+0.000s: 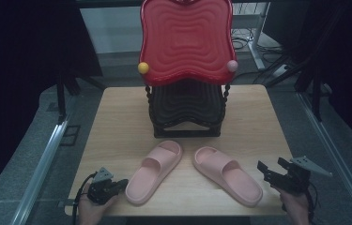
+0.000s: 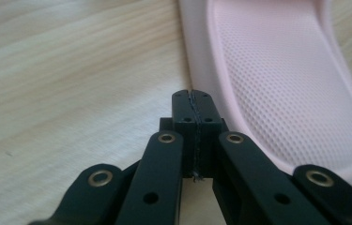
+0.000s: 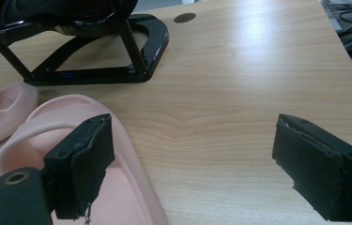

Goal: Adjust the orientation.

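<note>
A: Fig. legend, L side. What is shown?
B: Left tool, clenched on nothing, jaws pressed together, is held low over the desk just beside the heel edge of the left slipper; contact can't be told. In the left gripper view the tool is seen at the slipper's rim.
A: And R side?
B: Right tool, released w/ jaws wide apart, is held near the right slipper. In the right gripper view one jaw is seen over the pink sole. Both slippers lie side by side, apart, in front of the black rack w/ red tray.
</note>
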